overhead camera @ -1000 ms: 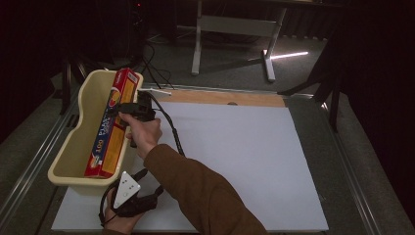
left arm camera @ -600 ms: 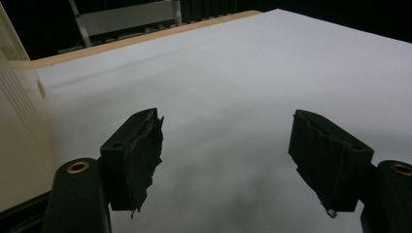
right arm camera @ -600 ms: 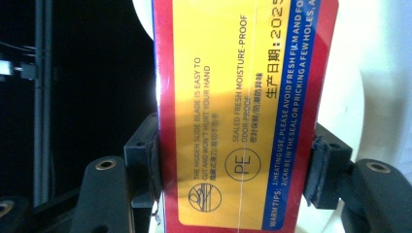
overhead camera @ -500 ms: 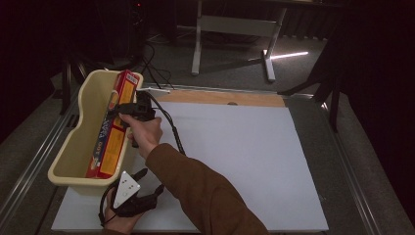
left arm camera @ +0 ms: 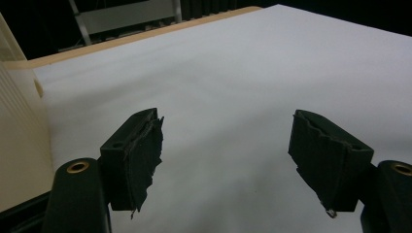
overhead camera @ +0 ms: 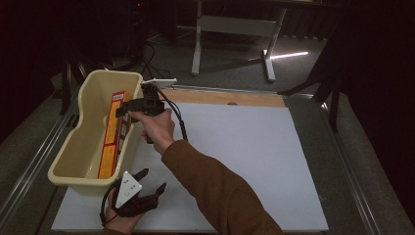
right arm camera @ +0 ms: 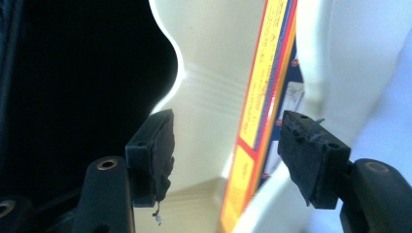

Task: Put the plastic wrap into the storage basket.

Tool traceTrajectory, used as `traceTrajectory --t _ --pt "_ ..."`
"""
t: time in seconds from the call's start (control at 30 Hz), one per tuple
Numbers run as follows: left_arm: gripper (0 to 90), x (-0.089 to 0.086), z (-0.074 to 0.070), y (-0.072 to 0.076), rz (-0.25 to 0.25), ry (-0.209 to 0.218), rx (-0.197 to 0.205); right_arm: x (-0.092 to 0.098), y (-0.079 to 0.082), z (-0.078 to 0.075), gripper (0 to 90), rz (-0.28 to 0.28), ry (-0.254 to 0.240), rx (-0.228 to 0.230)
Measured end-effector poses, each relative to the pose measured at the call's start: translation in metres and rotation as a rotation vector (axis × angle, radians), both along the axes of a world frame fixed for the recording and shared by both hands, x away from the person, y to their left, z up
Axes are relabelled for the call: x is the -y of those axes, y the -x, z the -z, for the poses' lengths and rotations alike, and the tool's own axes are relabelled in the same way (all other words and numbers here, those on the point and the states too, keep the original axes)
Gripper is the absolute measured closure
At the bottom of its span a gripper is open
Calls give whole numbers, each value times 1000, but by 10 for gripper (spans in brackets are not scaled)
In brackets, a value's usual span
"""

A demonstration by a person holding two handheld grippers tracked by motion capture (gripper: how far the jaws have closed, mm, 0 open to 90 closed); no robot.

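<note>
We judge the long box (overhead camera: 110, 134), a yellow, red and blue carton of the kind that holds kitchen wrap, to be light and stiff along its length, with smooth printed faces that could slide and thin card walls that would dent under a hard squeeze; the best hold looks to be across its narrow width near the middle, so it lifts level. It lies lengthwise inside the cream tub (overhead camera: 71, 147) at the left of the white table (overhead camera: 244, 161), against the tub's right wall. Our right gripper (overhead camera: 128, 108) hangs over the tub's rim above the box, its fingers (right arm camera: 160, 145) parted with nothing pressed between them; they have just been closing, and in the right gripper view the box shows beyond them, untouched. A second ago the box leaned with its far end up on the tub's rim; now it sits down inside. Our left gripper (overhead camera: 152, 187) rests near the table's front edge, its fingers (left arm camera: 141, 155) wide apart and empty.
</note>
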State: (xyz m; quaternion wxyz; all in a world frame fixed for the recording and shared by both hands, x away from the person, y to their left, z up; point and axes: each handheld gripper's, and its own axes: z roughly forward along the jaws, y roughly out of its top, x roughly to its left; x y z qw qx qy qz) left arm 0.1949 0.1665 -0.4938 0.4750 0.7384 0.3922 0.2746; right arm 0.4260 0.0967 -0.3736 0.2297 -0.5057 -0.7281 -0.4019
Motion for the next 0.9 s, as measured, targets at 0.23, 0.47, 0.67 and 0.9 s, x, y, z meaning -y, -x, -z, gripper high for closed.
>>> traceTrajectory --t 0.23,0.47,0.67,0.9 --pt "274 1 0 0 -1 -4 1 15 4 -6 407 -75 57 117" --pt "273 2 1 0 -4 -13 2 35 9 0 414 -168 151 258" --pt "274 2 0 -1 -6 -13 3 65 16 6 423 -203 196 364" --pt "273 5 0 -1 0 -25 3 103 26 12 420 -201 246 480"
